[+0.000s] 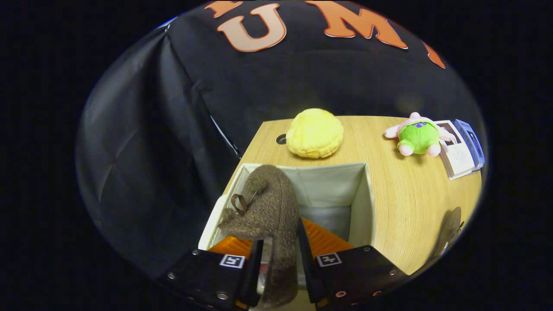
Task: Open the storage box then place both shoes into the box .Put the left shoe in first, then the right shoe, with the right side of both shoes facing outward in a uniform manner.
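The gripper (pixel 278 252) pinches one brown shoe (pixel 268 207) over one open box (pixel 362 203); a second shoe (pixel 449 229) lies at 3 o'clock.

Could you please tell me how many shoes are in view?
2: one brown shoe clamped in the hand-held gripper over the open box; another on the table beside the box, partly cut off.
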Tool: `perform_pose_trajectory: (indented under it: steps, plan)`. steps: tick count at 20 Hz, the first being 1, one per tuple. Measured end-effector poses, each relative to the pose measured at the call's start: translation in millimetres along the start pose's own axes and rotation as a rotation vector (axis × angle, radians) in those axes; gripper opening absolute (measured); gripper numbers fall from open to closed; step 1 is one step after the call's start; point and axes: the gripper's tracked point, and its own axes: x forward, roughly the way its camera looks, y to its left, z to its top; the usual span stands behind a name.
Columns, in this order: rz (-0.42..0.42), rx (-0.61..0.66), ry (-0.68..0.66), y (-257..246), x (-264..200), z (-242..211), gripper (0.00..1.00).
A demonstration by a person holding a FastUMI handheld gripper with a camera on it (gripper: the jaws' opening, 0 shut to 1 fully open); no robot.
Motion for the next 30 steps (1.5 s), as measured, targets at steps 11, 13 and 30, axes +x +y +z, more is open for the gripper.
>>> perform_pose_trajectory:
  steps: [11,13,30]
  plan:
    - [0.058,-0.119,-0.028,6,-54,10,0.89]
    - [0.050,-0.135,-0.084,-9,-78,15,0.90]
    - [-0.334,-0.055,-0.143,-337,-166,-101,0.91]
